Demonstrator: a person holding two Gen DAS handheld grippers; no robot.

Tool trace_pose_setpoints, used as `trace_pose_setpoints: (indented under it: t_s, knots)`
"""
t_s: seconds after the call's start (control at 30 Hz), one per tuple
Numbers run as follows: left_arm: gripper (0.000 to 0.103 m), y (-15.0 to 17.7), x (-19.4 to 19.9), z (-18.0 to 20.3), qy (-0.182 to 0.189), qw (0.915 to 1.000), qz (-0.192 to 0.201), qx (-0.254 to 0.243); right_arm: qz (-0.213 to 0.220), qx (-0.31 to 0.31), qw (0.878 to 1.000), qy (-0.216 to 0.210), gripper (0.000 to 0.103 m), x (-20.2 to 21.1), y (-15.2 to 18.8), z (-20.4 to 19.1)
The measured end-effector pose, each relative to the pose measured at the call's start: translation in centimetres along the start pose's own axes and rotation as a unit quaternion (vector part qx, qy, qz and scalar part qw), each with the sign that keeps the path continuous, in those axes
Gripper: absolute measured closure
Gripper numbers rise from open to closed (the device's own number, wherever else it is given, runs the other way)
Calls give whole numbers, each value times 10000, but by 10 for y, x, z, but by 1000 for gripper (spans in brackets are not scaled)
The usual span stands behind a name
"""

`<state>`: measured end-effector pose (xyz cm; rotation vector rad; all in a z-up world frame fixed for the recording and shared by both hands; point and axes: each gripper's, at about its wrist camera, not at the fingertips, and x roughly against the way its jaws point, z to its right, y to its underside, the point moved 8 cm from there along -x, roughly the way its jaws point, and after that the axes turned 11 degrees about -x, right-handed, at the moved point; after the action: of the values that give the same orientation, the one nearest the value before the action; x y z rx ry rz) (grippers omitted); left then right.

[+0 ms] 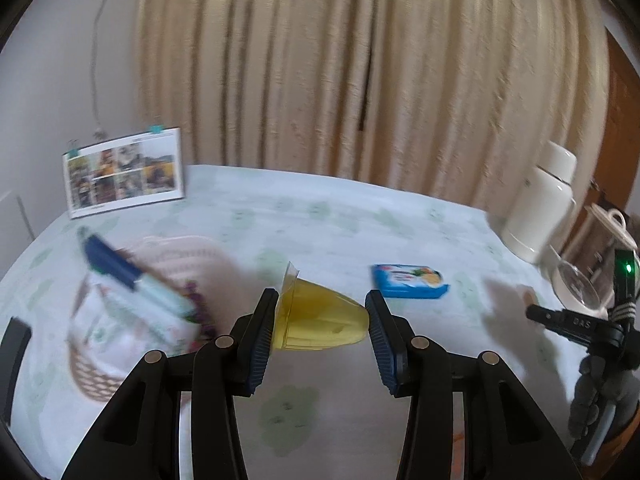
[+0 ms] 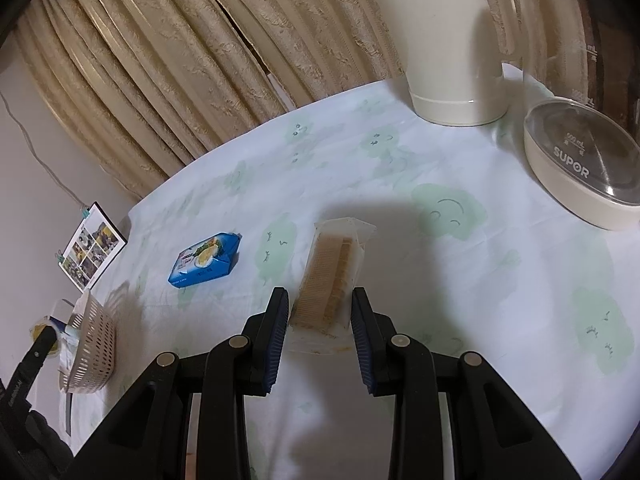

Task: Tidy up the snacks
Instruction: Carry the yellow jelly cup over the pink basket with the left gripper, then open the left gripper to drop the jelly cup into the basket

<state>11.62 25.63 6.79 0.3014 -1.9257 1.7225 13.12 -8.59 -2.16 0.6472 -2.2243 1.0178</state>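
Note:
My left gripper (image 1: 322,338) is shut on a yellow jelly cup (image 1: 320,322), which lies sideways between the pads, above the table. To its left, a woven basket (image 1: 94,378) holds several blurred snack packs. A blue snack packet (image 1: 412,282) (image 2: 206,260) lies on the tablecloth. In the right wrist view, a wafer bar in clear wrap (image 2: 326,276) lies lengthwise on the cloth. My right gripper (image 2: 320,330) has its pads against the near end's two sides. The basket (image 2: 96,340) shows at the far left there, with the left gripper's finger beside it.
A white thermos jug (image 2: 452,40) and a cream SUPOR pot with a glass lid (image 2: 580,160) stand at the table's far right. A photo card (image 1: 124,172) leans against the wall at the back left. Beige curtains hang behind the round table (image 2: 400,184).

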Motion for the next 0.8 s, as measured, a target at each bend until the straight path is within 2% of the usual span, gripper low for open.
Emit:
trace_pose_setpoints:
  t_s: [0.23, 0.5, 0.6, 0.67, 0.8]
  knots:
    - [57, 9, 10, -44, -363, 9989, 1, 282, -30, 27, 10000, 33, 74, -3, 2, -1]
    - [57, 23, 7, -73, -574, 9969, -115, 521, -50, 49, 10000, 67, 74, -5, 5, -1]
    - [55, 27, 4, -81, -607, 9956, -172, 697, -59, 61, 9999, 77, 74, -6, 6, -1]
    - [48, 29, 5, -87, -645, 9945, -123, 814, -61, 64, 9999, 83, 74, -6, 6, -1]
    - [47, 28, 10, -97, -685, 9933, -20, 927, -65, 72, 9999, 86, 74, -6, 7, -2]
